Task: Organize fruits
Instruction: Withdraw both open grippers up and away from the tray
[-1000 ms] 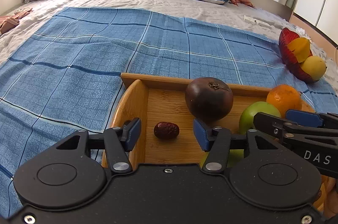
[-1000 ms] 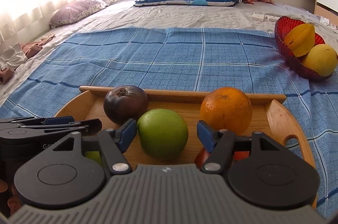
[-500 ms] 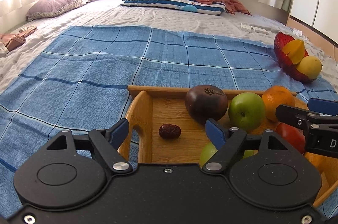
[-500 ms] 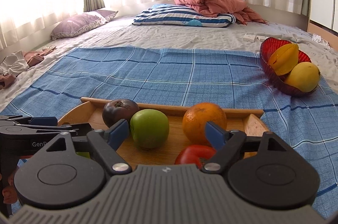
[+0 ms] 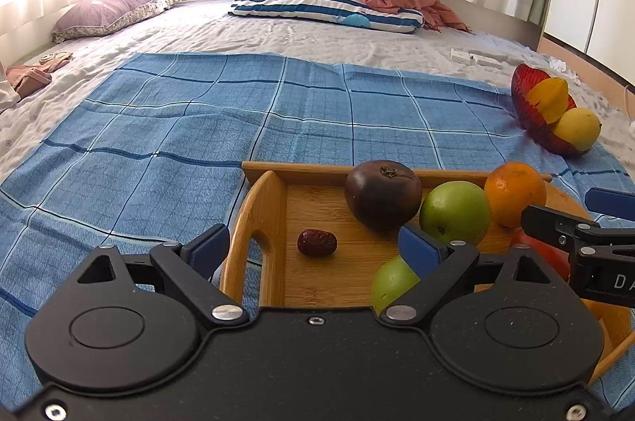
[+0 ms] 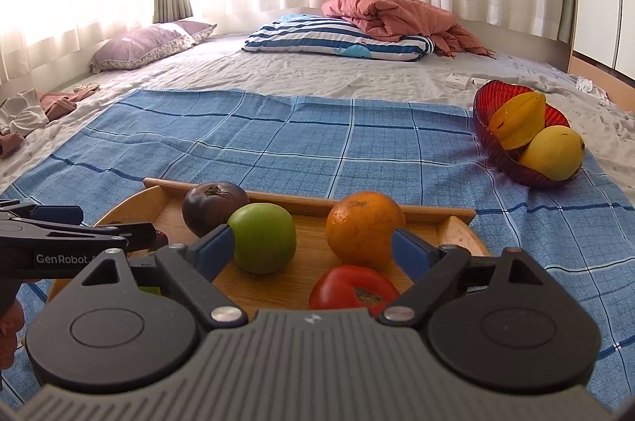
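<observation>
A wooden tray on the bed holds a dark purple fruit, a green apple, an orange, a red tomato, a second green apple and a small red date. My left gripper hovers over the tray's left handle. Its jaws are opening, and nothing is pressed between them. At the tray's near right side my right gripper is also opening, its pads clear of the fruit beyond. A red bowl at the right holds a starfruit and a yellow fruit.
A blue checked cloth covers the grey bed under the tray and bowl. A striped pillow, a pink blanket and a purple pillow lie at the back. Small white boxes sit behind the bowl, and crumpled clothes lie far left.
The jaws of both grippers have spread wider. Both grippers have drawn back and slightly up from the tray, so more of it shows and the tomato has come into the right wrist view.
</observation>
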`<state>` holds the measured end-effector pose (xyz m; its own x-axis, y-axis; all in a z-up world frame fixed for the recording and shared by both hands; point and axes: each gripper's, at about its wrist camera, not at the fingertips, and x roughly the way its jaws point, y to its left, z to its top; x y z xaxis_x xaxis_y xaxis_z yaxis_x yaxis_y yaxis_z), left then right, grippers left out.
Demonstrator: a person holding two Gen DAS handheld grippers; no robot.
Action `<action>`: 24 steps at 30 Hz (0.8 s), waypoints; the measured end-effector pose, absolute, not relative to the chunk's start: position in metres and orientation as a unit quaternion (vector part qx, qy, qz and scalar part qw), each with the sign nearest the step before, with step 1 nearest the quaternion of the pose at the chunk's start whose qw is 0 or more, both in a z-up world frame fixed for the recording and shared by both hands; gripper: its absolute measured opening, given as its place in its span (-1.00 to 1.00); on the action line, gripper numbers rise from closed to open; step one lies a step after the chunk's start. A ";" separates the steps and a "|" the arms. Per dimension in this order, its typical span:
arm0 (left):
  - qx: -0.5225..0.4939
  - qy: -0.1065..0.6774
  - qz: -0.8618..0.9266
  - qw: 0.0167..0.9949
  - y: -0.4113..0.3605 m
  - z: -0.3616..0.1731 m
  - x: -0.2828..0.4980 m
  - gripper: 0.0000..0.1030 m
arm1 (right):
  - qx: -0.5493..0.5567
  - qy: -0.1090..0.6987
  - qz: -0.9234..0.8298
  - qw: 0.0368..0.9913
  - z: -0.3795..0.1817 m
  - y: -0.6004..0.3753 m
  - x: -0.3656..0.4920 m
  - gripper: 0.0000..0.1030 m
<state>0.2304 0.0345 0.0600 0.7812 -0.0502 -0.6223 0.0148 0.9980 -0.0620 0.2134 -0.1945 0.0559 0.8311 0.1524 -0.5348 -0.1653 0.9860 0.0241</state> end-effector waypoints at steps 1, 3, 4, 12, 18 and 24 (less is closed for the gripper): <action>-0.026 0.330 -0.017 0.943 0.035 0.060 0.230 0.80 | -0.013 0.278 0.082 0.957 0.056 -0.195 0.213 0.85; -0.027 0.330 -0.017 0.943 0.035 0.060 0.230 0.82 | -0.015 0.277 0.080 0.957 0.055 -0.195 0.211 0.87; -0.027 0.330 -0.017 0.943 0.035 0.060 0.230 0.83 | -0.014 0.276 0.079 0.958 0.055 -0.195 0.211 0.88; -0.026 0.329 -0.022 0.944 0.034 0.060 0.224 0.88 | -0.015 0.279 0.075 0.957 0.053 -0.196 0.210 0.95; -0.032 0.324 -0.032 0.945 0.033 0.064 0.214 0.92 | -0.012 0.277 0.073 0.958 0.052 -0.200 0.206 0.96; -0.039 0.320 -0.043 0.946 0.031 0.067 0.203 0.94 | -0.011 0.274 0.070 0.959 0.052 -0.204 0.201 0.96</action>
